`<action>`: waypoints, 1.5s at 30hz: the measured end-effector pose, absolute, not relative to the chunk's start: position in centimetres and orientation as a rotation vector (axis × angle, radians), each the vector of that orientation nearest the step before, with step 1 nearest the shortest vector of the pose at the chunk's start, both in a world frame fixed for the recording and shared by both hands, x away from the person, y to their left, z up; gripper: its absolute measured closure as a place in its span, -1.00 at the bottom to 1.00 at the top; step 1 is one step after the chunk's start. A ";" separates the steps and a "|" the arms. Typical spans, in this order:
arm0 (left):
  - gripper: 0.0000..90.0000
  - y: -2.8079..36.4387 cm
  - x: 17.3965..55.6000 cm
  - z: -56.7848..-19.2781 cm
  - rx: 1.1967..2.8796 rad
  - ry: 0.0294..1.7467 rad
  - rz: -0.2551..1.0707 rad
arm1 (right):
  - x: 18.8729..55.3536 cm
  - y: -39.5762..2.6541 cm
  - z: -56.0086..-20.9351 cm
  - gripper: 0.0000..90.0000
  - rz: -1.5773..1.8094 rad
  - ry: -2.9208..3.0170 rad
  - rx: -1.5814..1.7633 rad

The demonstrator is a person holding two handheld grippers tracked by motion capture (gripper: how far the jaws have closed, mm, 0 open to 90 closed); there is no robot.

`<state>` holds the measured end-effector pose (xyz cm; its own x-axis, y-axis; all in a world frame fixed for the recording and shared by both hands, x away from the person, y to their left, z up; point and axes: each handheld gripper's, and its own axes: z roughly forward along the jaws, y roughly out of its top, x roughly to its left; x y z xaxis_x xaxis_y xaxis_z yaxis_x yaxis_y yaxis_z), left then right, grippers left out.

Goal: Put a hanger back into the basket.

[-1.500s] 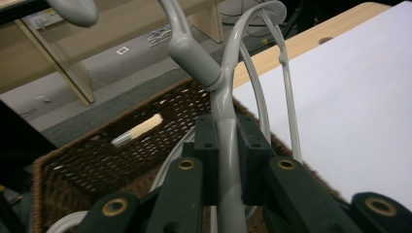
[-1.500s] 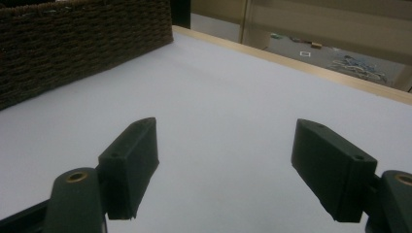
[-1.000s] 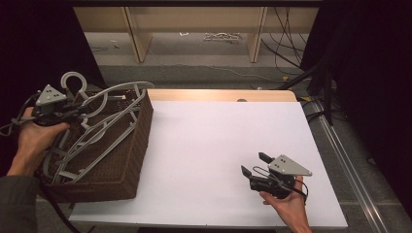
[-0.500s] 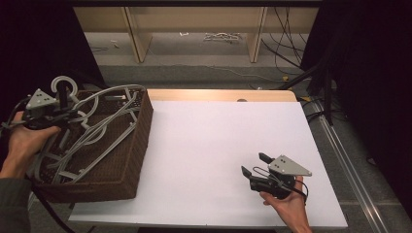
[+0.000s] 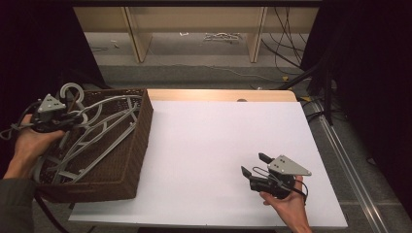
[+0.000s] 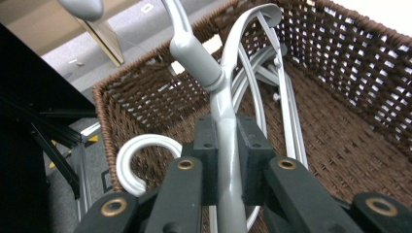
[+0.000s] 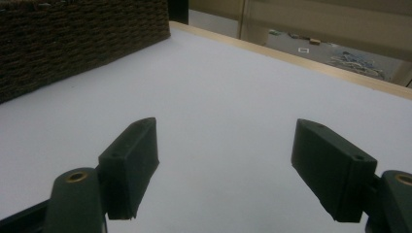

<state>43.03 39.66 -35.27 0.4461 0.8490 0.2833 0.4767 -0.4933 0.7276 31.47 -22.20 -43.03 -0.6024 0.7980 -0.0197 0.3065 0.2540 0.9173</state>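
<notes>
A brown wicker basket [image 5: 137,145] [image 6: 369,63] [image 7: 73,39] stands at the table's left edge, with several grey plastic hangers [image 5: 104,128] lying in it. My left gripper [image 5: 73,118] [image 6: 226,165] is at the basket's far left corner, shut on the neck of one grey hanger [image 6: 221,97], just below its hook. A second, white hook [image 6: 141,150] curls beside the jaws. My right gripper [image 5: 253,165] [image 7: 226,170] hovers open low over the white tabletop [image 5: 218,145] near the front right, with nothing between its fingers.
The table's wooden far edge [image 5: 218,95] [image 7: 301,60] runs behind the white surface. Beyond it are a grey floor, wooden shelf legs [image 5: 136,34] and loose cables [image 5: 291,48]. Dark curtains close off both sides.
My left gripper has pulled left and slightly back toward the basket's far left corner with the hanger's neck in it. The right gripper has stayed put.
</notes>
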 end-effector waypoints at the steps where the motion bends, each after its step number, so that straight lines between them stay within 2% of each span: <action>1: 0.80 39.7 43.0 -35.3 2.140 1.106 0.869 | 31.5 -22.2 -43.0 -0.42 1.327 2.042 1.001; 9: 0.80 38.6 44.3 -37.9 2.163 1.152 0.842 | 31.6 -22.2 -43.1 -0.42 1.321 2.039 0.983; 20: 0.79 39.3 43.7 -40.8 2.140 1.241 0.768 | 31.7 -22.1 -43.1 -0.42 1.316 2.042 0.977; 29: 0.78 39.7 44.0 -41.2 2.125 1.319 0.778 | 31.7 -22.1 -43.1 -0.42 1.315 2.043 0.980; 33: 0.56 40.3 44.0 -41.3 2.123 1.387 0.796 | 31.7 -22.1 -43.2 -0.42 1.315 2.046 0.981; 35: 0.50 40.3 43.5 -41.0 2.046 1.437 0.782 | 31.7 -22.1 -43.2 -0.42 1.318 2.045 0.982; 37: 0.45 40.3 43.3 -40.7 2.042 1.434 0.808 | 31.7 -22.1 -43.2 -0.42 1.315 2.047 0.981; 45: -0.02 38.3 40.9 -39.0 1.885 1.410 0.834 | 31.7 -22.0 -43.2 -0.42 1.319 2.041 0.980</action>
